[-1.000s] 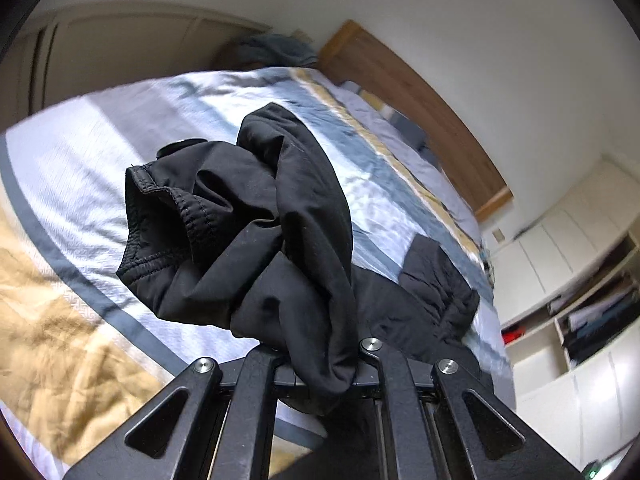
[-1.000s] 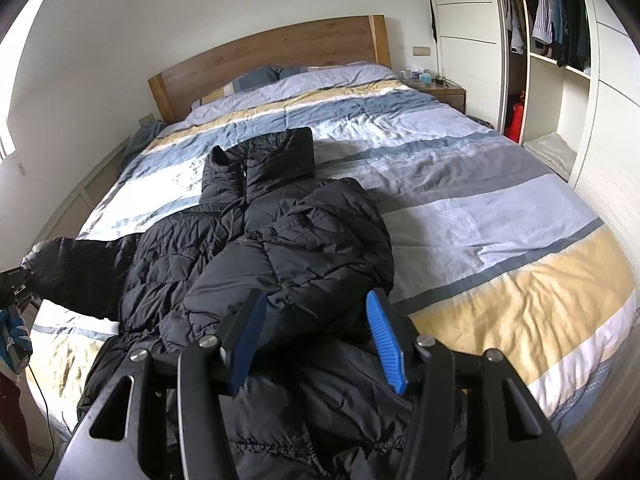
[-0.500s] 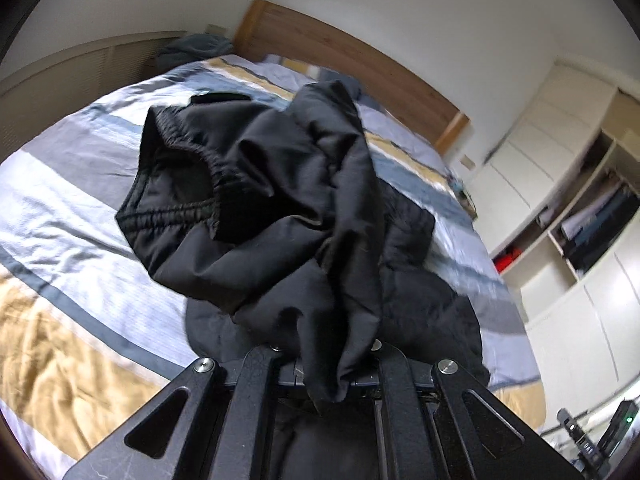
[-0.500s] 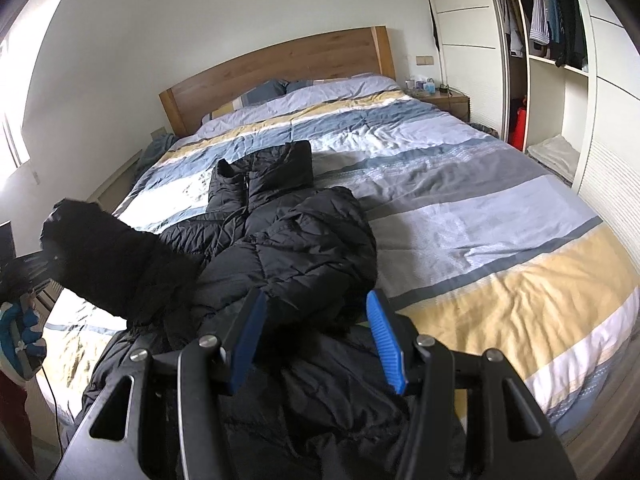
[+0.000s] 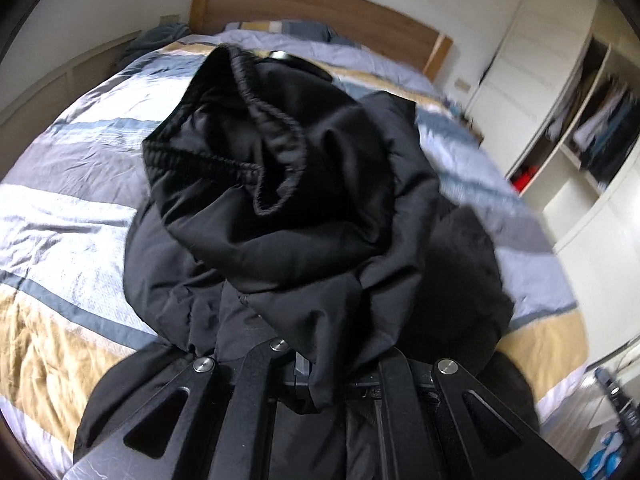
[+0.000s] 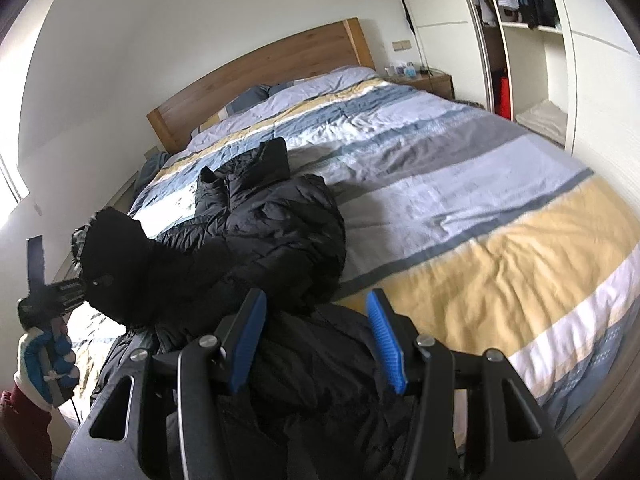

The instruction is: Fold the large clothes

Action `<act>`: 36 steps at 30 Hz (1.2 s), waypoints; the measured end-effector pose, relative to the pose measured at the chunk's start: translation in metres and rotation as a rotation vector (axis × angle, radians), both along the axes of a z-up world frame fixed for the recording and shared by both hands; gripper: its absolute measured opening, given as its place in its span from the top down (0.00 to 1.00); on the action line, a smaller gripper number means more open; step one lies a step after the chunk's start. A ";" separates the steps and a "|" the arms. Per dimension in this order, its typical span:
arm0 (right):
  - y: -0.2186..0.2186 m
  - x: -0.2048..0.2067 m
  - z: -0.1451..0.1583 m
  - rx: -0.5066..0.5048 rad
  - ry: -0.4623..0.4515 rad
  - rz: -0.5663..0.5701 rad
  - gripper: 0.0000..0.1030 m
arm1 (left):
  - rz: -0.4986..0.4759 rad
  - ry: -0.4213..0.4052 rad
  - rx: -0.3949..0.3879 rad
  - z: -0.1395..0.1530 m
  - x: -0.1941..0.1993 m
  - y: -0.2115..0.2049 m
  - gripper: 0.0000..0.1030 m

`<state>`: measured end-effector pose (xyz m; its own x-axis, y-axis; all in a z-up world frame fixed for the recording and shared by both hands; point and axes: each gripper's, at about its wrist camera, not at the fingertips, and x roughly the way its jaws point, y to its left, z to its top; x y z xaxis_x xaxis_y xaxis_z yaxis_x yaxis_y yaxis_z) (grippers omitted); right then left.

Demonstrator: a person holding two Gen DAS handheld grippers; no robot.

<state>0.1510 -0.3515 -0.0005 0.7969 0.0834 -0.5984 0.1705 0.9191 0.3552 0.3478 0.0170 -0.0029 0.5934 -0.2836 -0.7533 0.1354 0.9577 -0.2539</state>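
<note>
A black puffer jacket (image 6: 272, 232) lies on the striped bed (image 6: 460, 200), collar toward the headboard. My left gripper (image 5: 320, 364) is shut on one sleeve (image 5: 280, 208), whose elastic cuff (image 5: 260, 168) bunches up above the fingers; the fabric hides the fingertips. In the right wrist view that gripper (image 6: 60, 292) holds the lifted sleeve (image 6: 116, 264) over the jacket's left side. My right gripper (image 6: 316, 332) hovers over the jacket's lower part, open, with nothing between its blue pads (image 6: 384, 340).
A wooden headboard (image 6: 260, 68) and pillows (image 6: 256, 96) stand at the far end. A nightstand (image 6: 424, 80) and an open wardrobe (image 6: 520, 40) are on the right. A gloved hand (image 6: 44, 360) holds the left gripper at the bed's left edge.
The left gripper has swung the held sleeve from the bed's left side in over the jacket body, rolling as it went. The right gripper has edged lower over the jacket, still open.
</note>
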 end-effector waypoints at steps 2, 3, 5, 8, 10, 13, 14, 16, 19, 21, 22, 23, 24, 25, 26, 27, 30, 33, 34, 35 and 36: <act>-0.006 -0.002 -0.007 0.018 0.005 -0.005 0.51 | -0.015 0.024 0.039 -0.012 -0.001 -0.014 0.95; -0.009 -0.003 -0.012 0.027 0.010 -0.008 0.51 | -0.020 0.033 0.052 -0.017 -0.002 -0.016 0.95; -0.015 -0.003 -0.019 0.036 0.019 -0.009 0.51 | -0.032 0.053 0.086 -0.027 -0.003 -0.028 0.95; -0.019 -0.003 -0.025 0.045 0.027 -0.003 0.51 | -0.044 0.085 0.123 -0.045 -0.007 -0.036 0.94; -0.020 -0.002 -0.030 0.049 0.034 0.004 0.51 | -0.043 0.104 0.145 -0.054 -0.009 -0.041 0.94; -0.022 0.002 -0.037 0.057 0.049 0.014 0.51 | -0.039 0.108 0.160 -0.058 -0.010 -0.045 0.93; -0.022 0.003 -0.039 0.060 0.054 0.018 0.51 | -0.040 0.106 0.166 -0.057 -0.010 -0.047 0.93; -0.021 0.006 -0.043 0.062 0.063 0.024 0.51 | -0.044 0.100 0.164 -0.055 -0.010 -0.048 0.92; -0.018 0.009 -0.046 0.064 0.069 0.036 0.51 | -0.056 0.098 0.149 -0.056 -0.011 -0.051 0.84; -0.013 0.010 -0.048 0.060 0.077 0.045 0.51 | -0.074 0.101 0.123 -0.056 -0.016 -0.047 0.77; -0.011 0.010 -0.049 0.057 0.080 0.050 0.51 | -0.085 0.098 0.111 -0.055 -0.019 -0.049 0.72; -0.009 0.011 -0.049 0.055 0.083 0.055 0.51 | -0.101 0.093 0.094 -0.053 -0.022 -0.051 0.69; -0.005 0.012 -0.049 0.049 0.087 0.063 0.51 | -0.117 0.090 0.077 -0.053 -0.025 -0.054 0.62; -0.002 0.013 -0.050 0.043 0.090 0.068 0.51 | -0.130 0.087 0.069 -0.052 -0.030 -0.055 0.58; 0.000 0.014 -0.049 0.040 0.093 0.071 0.51 | -0.156 0.084 0.059 -0.051 -0.035 -0.056 0.55; 0.003 0.015 -0.049 0.036 0.095 0.073 0.51 | -0.186 0.086 0.050 -0.050 -0.041 -0.056 0.53; 0.013 0.019 -0.044 0.023 0.094 0.080 0.51 | -0.269 0.092 0.047 -0.049 -0.056 -0.057 0.49; 0.026 0.024 -0.036 0.000 0.091 0.096 0.50 | -0.306 0.086 0.034 -0.046 -0.068 -0.047 0.49; 0.031 0.027 -0.033 -0.007 0.089 0.103 0.50 | -0.302 0.080 0.030 -0.045 -0.071 -0.041 0.48; 0.037 0.029 -0.030 -0.013 0.089 0.112 0.50 | -0.290 0.070 0.024 -0.042 -0.075 -0.030 0.47; 0.044 0.032 -0.027 -0.021 0.088 0.124 0.50 | -0.267 0.059 0.012 -0.040 -0.077 -0.019 0.45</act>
